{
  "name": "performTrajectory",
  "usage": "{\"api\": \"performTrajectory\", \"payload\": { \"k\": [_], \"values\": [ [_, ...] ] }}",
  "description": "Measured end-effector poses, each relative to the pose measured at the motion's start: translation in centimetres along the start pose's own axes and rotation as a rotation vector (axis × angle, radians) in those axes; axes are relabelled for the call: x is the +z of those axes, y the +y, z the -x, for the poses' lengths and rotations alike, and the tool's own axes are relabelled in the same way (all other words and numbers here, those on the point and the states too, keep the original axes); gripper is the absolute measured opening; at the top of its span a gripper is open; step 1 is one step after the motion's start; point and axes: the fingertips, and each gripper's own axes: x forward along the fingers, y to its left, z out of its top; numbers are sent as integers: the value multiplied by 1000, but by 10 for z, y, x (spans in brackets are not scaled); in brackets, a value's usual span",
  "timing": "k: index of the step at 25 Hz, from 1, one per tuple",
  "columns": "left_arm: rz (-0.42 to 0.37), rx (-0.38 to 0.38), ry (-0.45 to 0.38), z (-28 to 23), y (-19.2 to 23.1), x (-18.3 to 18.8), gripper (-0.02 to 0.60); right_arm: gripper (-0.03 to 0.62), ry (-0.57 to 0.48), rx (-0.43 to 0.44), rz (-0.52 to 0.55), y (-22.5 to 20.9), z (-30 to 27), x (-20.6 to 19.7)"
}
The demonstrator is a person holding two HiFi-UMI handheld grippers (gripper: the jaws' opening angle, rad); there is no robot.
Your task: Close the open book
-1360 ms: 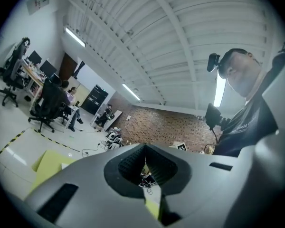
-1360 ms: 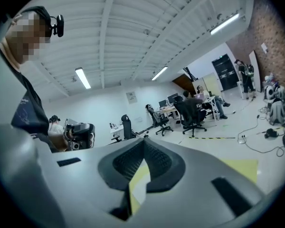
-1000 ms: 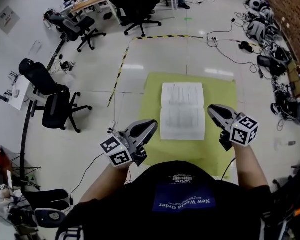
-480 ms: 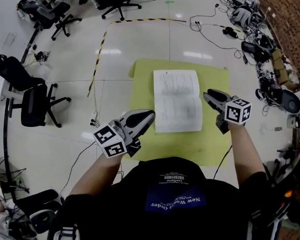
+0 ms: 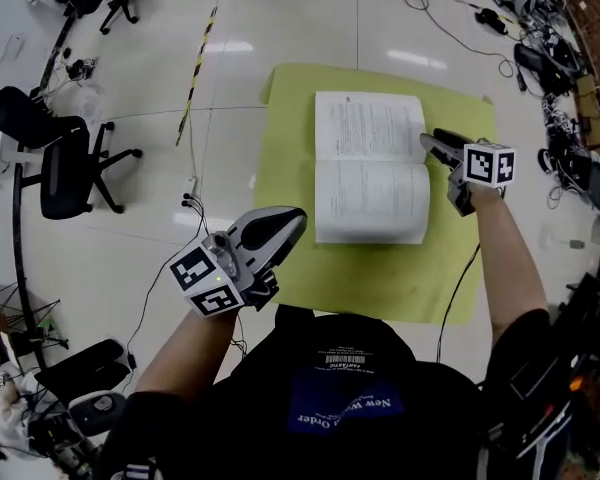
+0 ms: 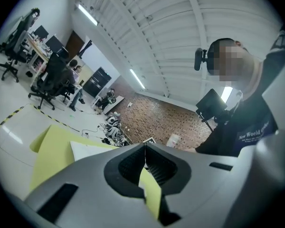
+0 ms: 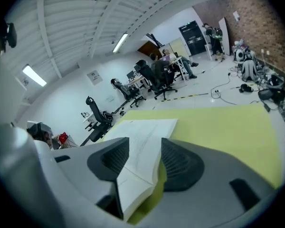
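While my right gripper [image 5: 433, 140] sits at the open book's [image 5: 370, 168] 3 o'clock edge, jaws apart with the book showing between them, my left gripper [image 5: 296, 218] hangs near its 7 o'clock corner over the mat [image 5: 290, 128], jaws together, empty.

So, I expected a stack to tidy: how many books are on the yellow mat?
1. The open book lies mid-way across the yellow mat, its right edge at the right gripper's open jaws. The person's torso hides part of the mat's near edge.
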Motion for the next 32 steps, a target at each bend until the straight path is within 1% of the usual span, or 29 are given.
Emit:
{"api": "performTrajectory", "payload": {
  "k": [3,8,10,14,17,19,21,23,24,26,29,32],
  "values": [
    [19,-4,7,-2,5,-11,8,184,5,9,-33,-14,-18,-6],
    [45,-20,11,-10,8,-25,8,184,-12,39,-64,-30,-33,-2],
    [49,-27,8,-12,8,-26,8,184,19,61,-113,-34,-41,-4],
    [59,-39,4,-11,7,-29,8,198,130,89,-261,-44,-51,-14],
    [69,-41,0,-9,6,-29,8,198,196,159,-304,-41,-61,-15],
    [71,-42,-5,-8,4,-28,8,191,202,217,-342,-39,-67,-12],
    [71,-44,-9,-5,3,-27,8,140,167,291,-411,-35,-68,-7],
    [73,-45,-12,-1,2,-27,8,95,104,378,-467,-25,-62,-1],
    [73,-46,-13,1,2,-27,8,81,71,415,-472,-18,-59,3],
    [72,-45,-17,4,2,-27,8,66,14,475,-449,-4,-51,9],
    [69,-48,-18,5,0,-24,8,57,-43,549,-370,19,-37,16],
    [65,-54,-16,6,-1,-20,8,54,-76,587,-284,36,-23,15]
  ]
}}
